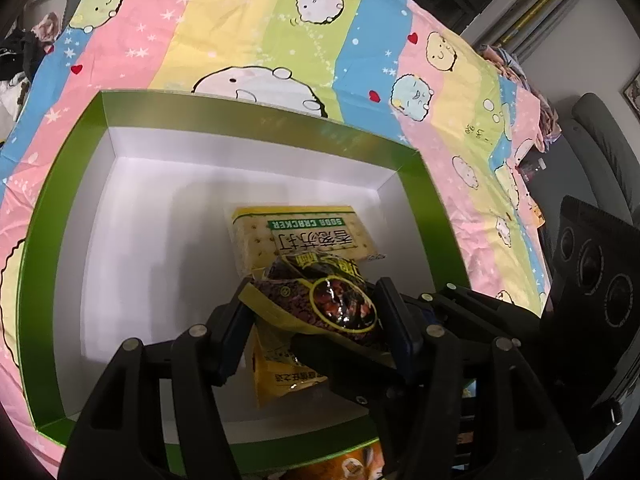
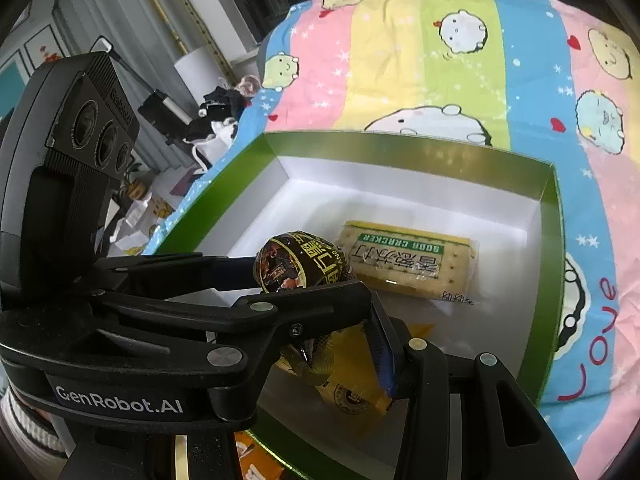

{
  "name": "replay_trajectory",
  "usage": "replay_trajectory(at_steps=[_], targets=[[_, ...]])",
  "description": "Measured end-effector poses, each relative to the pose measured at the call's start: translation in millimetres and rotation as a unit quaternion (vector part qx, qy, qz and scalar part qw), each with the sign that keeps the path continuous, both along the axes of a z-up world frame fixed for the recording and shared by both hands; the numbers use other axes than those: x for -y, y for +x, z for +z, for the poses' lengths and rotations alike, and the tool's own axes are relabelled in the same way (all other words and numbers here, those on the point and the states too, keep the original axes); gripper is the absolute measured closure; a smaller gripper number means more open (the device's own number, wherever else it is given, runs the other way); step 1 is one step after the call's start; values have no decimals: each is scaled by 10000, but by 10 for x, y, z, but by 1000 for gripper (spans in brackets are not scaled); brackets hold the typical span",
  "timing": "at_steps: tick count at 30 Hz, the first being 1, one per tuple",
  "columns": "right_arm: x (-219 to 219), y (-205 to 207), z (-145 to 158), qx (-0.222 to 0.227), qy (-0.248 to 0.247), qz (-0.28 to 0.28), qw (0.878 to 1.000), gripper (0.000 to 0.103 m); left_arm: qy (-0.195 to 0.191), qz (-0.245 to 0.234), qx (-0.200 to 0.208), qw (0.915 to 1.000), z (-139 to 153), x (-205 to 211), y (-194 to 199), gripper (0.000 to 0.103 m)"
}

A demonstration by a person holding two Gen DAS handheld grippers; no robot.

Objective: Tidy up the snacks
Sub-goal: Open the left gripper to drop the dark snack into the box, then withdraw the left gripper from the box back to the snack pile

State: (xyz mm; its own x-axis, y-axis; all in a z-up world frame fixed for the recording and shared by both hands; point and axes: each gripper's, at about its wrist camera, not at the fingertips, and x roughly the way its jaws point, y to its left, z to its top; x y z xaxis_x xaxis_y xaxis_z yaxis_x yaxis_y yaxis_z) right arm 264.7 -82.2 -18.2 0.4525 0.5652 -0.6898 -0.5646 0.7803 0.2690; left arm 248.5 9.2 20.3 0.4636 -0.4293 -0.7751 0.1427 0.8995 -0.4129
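- While I hold the dark snack pouch point(image 1: 336, 304) over the green box point(image 1: 60, 208), my left gripper point(image 1: 316, 320) is clamped on its round end, so the pouch hangs just above the white floor of the box.
- My right gripper point(image 2: 340, 344) comes in from the side and crosses the left one; the yellow tail of a packet point(image 2: 352, 376) lies between its fingers. I cannot tell whether they pinch it or only stand around it, nor whether that tail belongs to the pouch.
- A soda cracker pack point(image 1: 308, 236) already lies flat in the box, just beyond the pouch and near the far wall.
- I judge this to be the placing step: the pouch should go down beside the crackers, not on top of them.
- To do it well I should lower until the pouch rests on the floor, then open both grippers and lift straight up, so that the crinkled foil does not catch on a finger.
- The box sits on a bed under a striped cartoon sheet point(image 1: 248, 40), which is soft, so pressing down could tip it.
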Motion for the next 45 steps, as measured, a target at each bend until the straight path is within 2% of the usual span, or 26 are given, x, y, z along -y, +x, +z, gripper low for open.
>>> replay_trajectory(at_steps=[6,10,12,14,20,23,25,28,31,34,36,40,45], targets=[[-36,37,-24,-119,-41,18,9999,56,32,-32,-93,9999,-24,-16,29,43],[-2,41,-23,-187,119,8,9998,54,57,-24,-130,9999,-10,2,45,38],[25,27,-3,-125,182,23,9998,49,92,9,-63,9999,25,-2,42,30],[73,7,27,-35,201,-5,9998,47,74,104,44,9999,81,-42,44,16],[213,-93,149,237,538,-87,9982,41,-66,268,321,9991,201,-109,4,8],[266,-131,195,435,622,-181,9970,37,-52,448,862,9953,329,-163,-120,0],[304,-145,219,600,627,-337,9957,34,-241,618,1124,9915,369,-238,-196,1],[322,-123,229,702,635,-451,9945,34,-838,571,1309,9862,369,-330,-249,1],[365,-58,189,510,912,-523,9932,34,-969,538,1440,9833,331,-368,-296,1],[395,-43,149,379,1024,-765,9911,34,-1100,565,1386,9826,223,-427,-309,1],[389,-67,153,357,1079,-850,9899,34,-1316,597,1274,9813,179,-467,-289,1],[458,-120,181,206,1312,-1013,9860,34,-1255,698,1332,9806,209,-457,-332,1],[543,-199,268,477,1286,-1299,9820,25,-1212,599,1424,9805,240,-392,-369,1]])
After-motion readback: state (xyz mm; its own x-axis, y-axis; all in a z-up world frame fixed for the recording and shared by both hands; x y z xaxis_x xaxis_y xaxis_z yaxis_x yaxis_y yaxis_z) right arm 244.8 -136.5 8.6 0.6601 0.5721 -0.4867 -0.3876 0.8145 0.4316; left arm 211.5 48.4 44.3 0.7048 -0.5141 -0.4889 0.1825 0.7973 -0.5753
